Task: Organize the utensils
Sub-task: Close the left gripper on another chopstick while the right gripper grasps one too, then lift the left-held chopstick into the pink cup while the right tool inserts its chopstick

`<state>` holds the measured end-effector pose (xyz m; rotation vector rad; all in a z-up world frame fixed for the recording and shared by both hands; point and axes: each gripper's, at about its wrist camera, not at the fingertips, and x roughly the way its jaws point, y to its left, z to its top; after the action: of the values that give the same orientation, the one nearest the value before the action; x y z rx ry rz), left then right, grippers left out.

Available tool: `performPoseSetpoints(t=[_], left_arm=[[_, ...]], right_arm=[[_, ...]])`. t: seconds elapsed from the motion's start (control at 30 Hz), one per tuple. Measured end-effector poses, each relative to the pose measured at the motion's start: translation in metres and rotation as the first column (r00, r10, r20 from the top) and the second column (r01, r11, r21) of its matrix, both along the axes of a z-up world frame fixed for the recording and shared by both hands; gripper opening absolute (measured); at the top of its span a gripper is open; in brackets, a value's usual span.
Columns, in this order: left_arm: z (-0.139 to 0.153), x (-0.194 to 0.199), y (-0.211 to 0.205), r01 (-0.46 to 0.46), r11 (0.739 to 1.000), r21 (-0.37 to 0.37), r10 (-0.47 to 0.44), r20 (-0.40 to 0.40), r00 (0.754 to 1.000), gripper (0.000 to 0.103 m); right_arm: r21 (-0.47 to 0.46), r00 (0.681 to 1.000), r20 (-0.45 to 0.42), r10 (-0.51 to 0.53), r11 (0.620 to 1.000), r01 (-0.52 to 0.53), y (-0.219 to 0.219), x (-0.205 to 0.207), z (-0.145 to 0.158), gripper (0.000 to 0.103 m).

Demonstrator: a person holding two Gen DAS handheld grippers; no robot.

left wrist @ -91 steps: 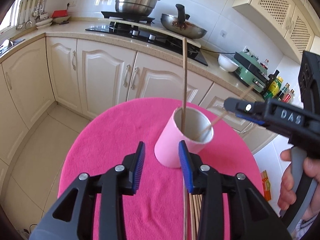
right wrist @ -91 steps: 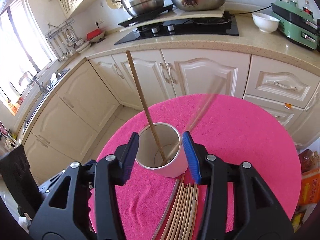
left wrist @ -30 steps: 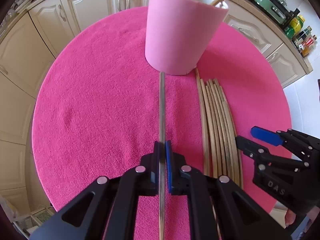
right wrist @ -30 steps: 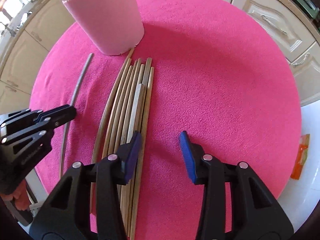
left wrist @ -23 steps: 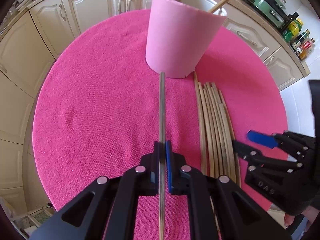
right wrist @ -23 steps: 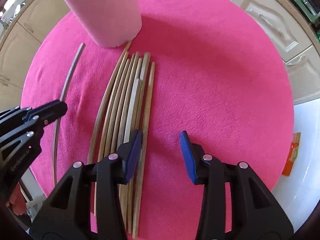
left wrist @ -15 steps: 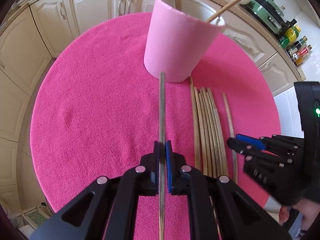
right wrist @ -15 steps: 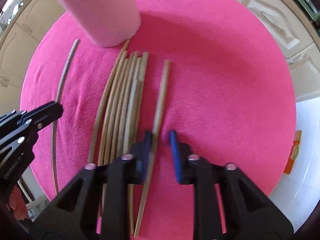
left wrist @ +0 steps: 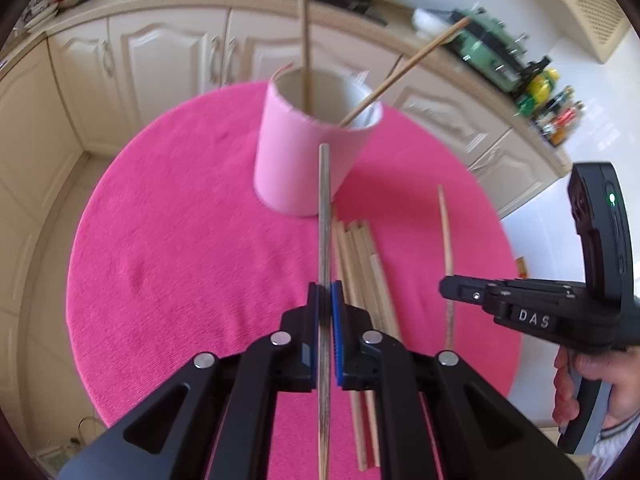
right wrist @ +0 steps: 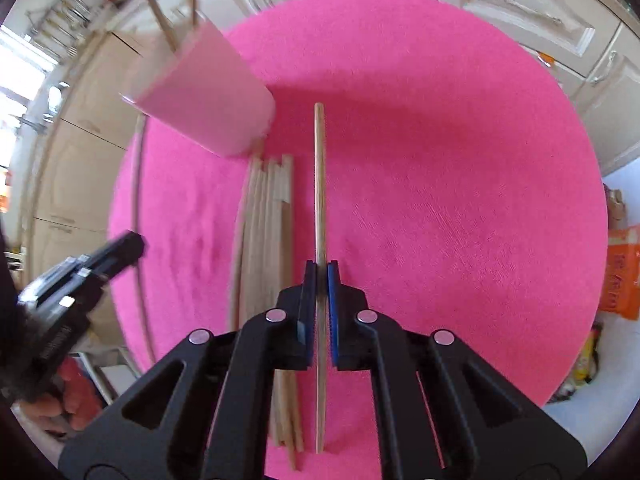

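left gripper (left wrist: 324, 304): clamps grey chopstick (left wrist: 324, 208) | right gripper (right wrist: 319, 280): clamps wooden chopstick (right wrist: 319, 168) | label: "das"

blurred pink cup (right wrist: 208, 100) (rim smeared), stove cropped

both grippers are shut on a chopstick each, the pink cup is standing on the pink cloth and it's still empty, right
Not quite: the pink cup isn't empty. The left wrist view shows two chopsticks already standing in it. The rest holds: the left gripper and right gripper are each shut on a chopstick, and the cup stands on the pink cloth.
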<state>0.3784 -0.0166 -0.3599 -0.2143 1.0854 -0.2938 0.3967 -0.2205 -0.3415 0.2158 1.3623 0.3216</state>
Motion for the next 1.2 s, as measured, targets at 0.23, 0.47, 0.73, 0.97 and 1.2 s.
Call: performPoseSetpoints(t=[0.23,0.47,0.73,0.97,1.2], left_arm=[[0.033,-0.015,-0.016,0.057,0.997,-0.055,-0.048,0.161,0.986,0.006],[0.075,-0.01,-0.009,0.008,0.996,-0.085,0.021,0.332,0.943,0.006],[0.119,0.031,0.004,-0.068,0.988,-0.139,0.127,0.476,0.87,0.006],[0.147,0.068,0.013,-0.122,0.974,-0.192,0.212,0.572,0.792,0.006],[0.153,0.098,0.01,-0.157,0.969,-0.192,0.244,0.629,0.738,0.006]], right_arm=[[0.107,0.993,0.105,0.046,0.993,-0.057,0.011,-0.005,0.044,0.006],[0.17,0.971,0.235,0.043,0.982,-0.085,0.021,0.011,0.091,0.006],[0.197,0.941,0.334,0.048,0.973,-0.119,0.029,0.032,0.132,0.006],[0.209,0.909,0.415,0.038,0.968,-0.136,0.027,0.059,0.169,0.006],[0.176,0.888,0.456,0.062,0.972,-0.159,0.029,0.082,0.183,0.006]])
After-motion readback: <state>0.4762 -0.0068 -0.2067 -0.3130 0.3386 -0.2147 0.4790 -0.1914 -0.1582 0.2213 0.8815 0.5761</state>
